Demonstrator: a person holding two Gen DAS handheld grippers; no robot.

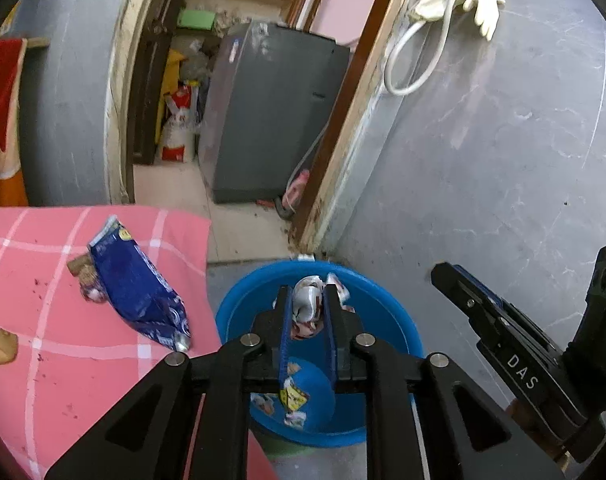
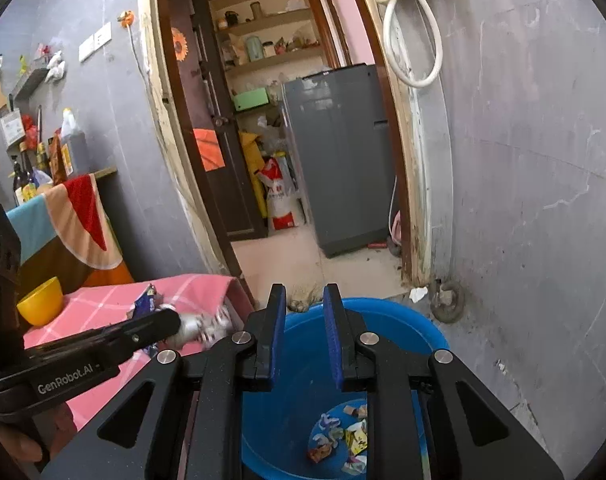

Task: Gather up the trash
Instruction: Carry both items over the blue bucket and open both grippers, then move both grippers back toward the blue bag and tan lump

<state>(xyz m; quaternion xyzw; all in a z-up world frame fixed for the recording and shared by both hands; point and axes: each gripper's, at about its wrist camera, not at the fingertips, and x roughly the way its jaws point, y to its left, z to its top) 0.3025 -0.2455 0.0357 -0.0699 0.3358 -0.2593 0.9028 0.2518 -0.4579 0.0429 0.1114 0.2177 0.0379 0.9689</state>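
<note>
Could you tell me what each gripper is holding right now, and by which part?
The left gripper pinches a crumpled silvery wrapper across its middle, above the blue bucket. The right gripper is open and holds nothing.

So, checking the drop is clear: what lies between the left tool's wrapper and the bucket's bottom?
Nothing solid: in the left wrist view the crumpled wrapper in the left tool hangs over the blue bucket, only dropped scraps below.

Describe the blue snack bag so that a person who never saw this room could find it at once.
Start at the table with the pink checked cloth, left of the round blue plastic bucket. Near the cloth's edge closest to the bucket lies the crumpled, shiny dark blue foil snack bag. The scraps beside it are small and brownish; it alone is large and blue.
</note>
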